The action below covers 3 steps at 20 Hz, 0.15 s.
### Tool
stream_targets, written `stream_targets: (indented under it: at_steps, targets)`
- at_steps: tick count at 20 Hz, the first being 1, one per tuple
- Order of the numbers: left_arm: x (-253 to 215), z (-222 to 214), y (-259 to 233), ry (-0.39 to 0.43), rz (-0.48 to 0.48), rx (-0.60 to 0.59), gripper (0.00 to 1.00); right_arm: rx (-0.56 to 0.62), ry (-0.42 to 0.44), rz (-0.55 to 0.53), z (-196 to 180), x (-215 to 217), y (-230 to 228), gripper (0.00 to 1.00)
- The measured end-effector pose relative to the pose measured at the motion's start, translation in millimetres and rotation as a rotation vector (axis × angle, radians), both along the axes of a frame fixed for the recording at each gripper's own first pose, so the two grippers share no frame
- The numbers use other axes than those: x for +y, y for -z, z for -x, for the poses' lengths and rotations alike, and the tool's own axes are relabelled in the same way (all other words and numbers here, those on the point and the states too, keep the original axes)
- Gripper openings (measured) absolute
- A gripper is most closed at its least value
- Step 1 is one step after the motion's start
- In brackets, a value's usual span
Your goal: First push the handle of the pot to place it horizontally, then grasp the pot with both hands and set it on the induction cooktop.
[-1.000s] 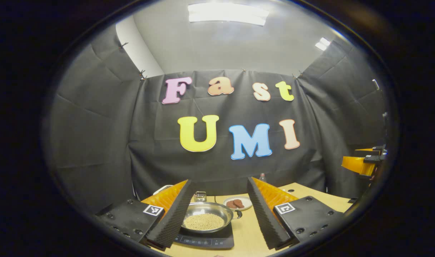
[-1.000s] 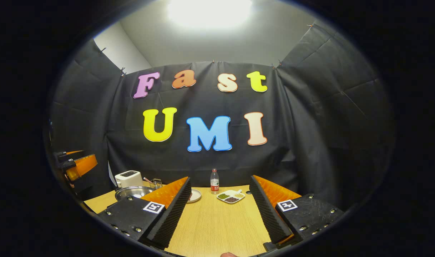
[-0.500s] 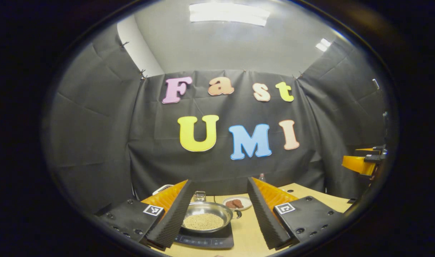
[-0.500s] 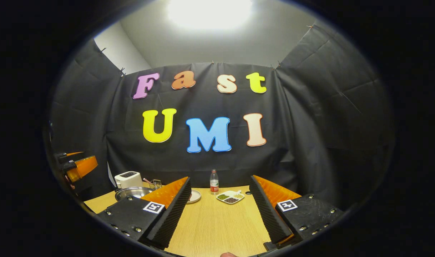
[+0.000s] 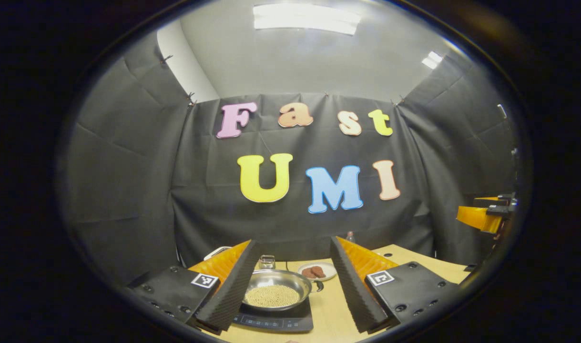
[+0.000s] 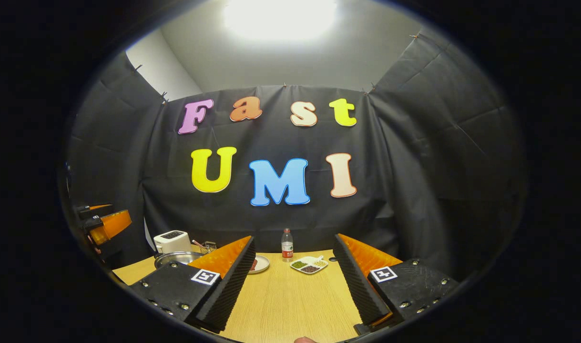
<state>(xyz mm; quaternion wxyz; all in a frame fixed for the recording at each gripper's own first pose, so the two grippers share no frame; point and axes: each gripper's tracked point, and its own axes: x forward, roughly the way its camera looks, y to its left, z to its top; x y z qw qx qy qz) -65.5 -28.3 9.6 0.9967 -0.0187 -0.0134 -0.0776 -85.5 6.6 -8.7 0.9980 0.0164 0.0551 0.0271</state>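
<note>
Pot (image 5: 277,288) of small pale beans, seated on induction cooktop (image 5: 276,321) atop wooden surface (image 5: 333,309), short handle pointing right. Left tool (image 5: 289,312) wide open, holding nothing, framing pot from above. Right tool (image 6: 290,309) likewise spread wide over bare surface, empty. Beyond: small plate (image 5: 317,271) with two brown pieces, divided dish (image 6: 309,264) of assorted beans, water bottle (image 6: 287,245), white toaster (image 6: 172,240). Pot's left rim hidden behind left finger; cooktop's front edge cut off.
</note>
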Motion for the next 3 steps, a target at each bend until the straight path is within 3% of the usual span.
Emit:
stream_targets:
  at_steps: [3]
  targets:
    - [2.8,0.1,-0.3,-0.006,0.012,-0.004,1.0,-0.003,-0.006,0.002,-0.7,2.1,-0.4,0.99]
